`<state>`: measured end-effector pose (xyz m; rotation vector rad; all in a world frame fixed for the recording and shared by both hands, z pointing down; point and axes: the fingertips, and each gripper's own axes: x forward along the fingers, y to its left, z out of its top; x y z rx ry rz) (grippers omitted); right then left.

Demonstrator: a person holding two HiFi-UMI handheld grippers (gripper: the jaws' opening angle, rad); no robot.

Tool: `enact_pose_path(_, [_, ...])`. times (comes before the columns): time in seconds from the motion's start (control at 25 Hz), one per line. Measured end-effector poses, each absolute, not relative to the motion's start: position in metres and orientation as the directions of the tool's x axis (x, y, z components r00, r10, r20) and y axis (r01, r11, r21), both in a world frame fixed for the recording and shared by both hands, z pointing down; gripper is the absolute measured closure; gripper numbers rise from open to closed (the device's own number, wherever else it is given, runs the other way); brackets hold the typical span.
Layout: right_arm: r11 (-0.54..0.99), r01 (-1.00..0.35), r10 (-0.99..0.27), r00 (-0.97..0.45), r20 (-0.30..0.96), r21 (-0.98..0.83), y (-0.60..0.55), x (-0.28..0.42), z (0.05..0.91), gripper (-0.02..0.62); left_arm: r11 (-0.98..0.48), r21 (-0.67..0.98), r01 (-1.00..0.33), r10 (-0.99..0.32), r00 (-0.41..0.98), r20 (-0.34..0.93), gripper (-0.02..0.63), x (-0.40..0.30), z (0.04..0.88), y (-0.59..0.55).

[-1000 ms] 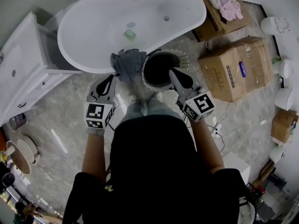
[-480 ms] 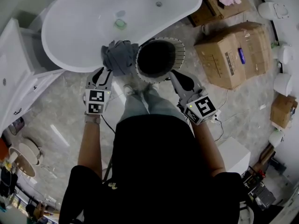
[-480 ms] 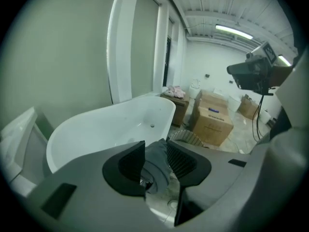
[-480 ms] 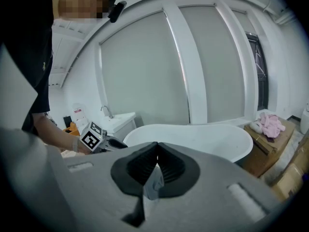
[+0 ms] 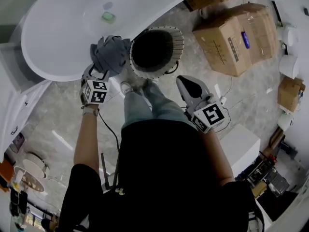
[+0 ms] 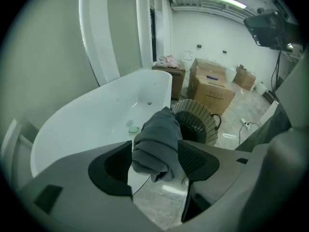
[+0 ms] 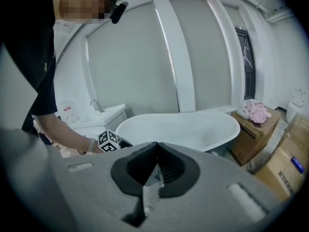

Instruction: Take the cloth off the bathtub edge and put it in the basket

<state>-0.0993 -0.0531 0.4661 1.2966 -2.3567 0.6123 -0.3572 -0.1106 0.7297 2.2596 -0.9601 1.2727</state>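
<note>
Cloth [image 5: 110,53]: grey, bunched, sitting on the near rim of the bathtub [image 5: 58,74], just beside the basket [image 5: 179,41]. It is not yet lifted.

Left gripper [image 5: 100,74]: its jaws have just been opening and now stand spread with the cloth [image 6: 157,141] between them. The pad on the basket side looks to be at the fabric, while the other shows a gap, so there is no grip yet.

To do the step well:
- Push in until the thick fold, not the hanging fringe, lies between the pads, then close fully. A pinch on the fringe alone would likely slip.
- Lift straight up off the rim before swinging over, so the cloth does not drag along the tub.
- The carry is short — the basket [image 6: 195,122] stands right next to the tub. Release only once you are over its opening.

Right gripper [image 5: 183,81]: jaws pressed together on nothing, well apart from the cloth. Keep it clear of the basket mouth.
</note>
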Motion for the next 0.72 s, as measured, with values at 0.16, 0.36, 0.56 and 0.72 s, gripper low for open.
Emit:
enact_pose_path(0.16, [0.448,-0.873,-0.688,-0.475,0.549,-0.193,-0.044,-0.09,0.483,0.599,-0.698,-0.014,-0.716,-0.351,0.325,0.878,0.282,-0.359,0.769,-0.117])
enact_pose_path(0.36, [0.415,-0.889,-0.685,-0.445,0.577,-0.192,-0.035,-0.08,0.496,0.598,-0.692,0.006,-0.722,-0.319,0.313,0.895,0.265,-0.359,0.804,-0.125])
enact_pose_path(0.56, [0.393,-0.899,-0.686,-0.426,0.589,-0.193,-0.03,-0.073,0.501,0.598,-0.705,0.041,-0.708,-0.297,0.347,0.89,0.262,-0.353,0.813,-0.125])
enact_pose_path(0.72, [0.389,-0.899,-0.687,-0.428,0.588,-0.199,-0.03,-0.073,0.502,0.598,-0.731,0.022,-0.682,-0.295,0.345,0.891,0.313,-0.352,0.812,-0.122])
